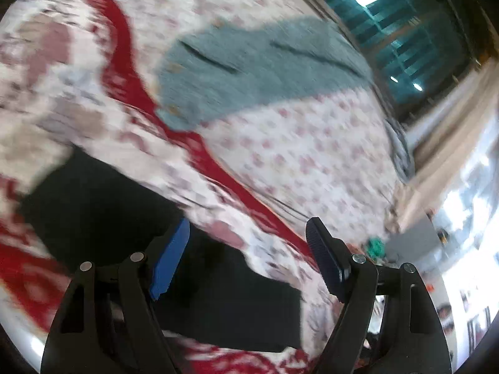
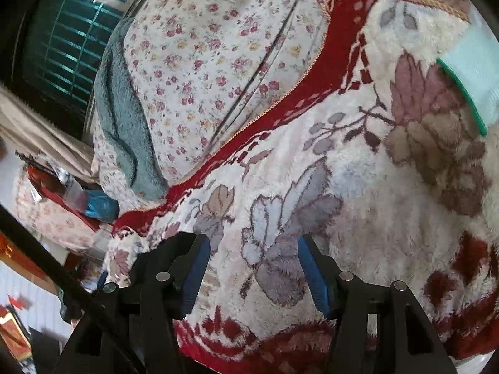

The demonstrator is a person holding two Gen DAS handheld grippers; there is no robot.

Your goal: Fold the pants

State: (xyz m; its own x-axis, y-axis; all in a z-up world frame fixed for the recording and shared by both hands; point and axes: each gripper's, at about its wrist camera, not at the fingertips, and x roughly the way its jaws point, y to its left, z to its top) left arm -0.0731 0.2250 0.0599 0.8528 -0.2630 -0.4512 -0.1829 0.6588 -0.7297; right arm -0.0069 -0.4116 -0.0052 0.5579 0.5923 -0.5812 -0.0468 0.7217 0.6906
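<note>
Pants (image 1: 199,268) lie dark and flat on the blanket (image 2: 374,205), just under your left gripper (image 1: 246,258); its fingers are spread, empty. Right gripper (image 2: 252,277) gapes over bare blanket too. Grab deep and you could pinch blanket pile with the cloth.

The left wrist view is smeared by motion blur, so the floral blanket (image 1: 93,71) and the grey-blue fleece (image 1: 249,78) lose their detail, and the black pants (image 1: 103,205) show only as a dark featureless shape partly hidden behind the left gripper (image 1: 246,261). In the right wrist view a pale green cloth (image 2: 474,74) is cut off by the lens edge at the right. The clutter (image 2: 62,193) beside the bed at the left is too small and blurred to identify.
</note>
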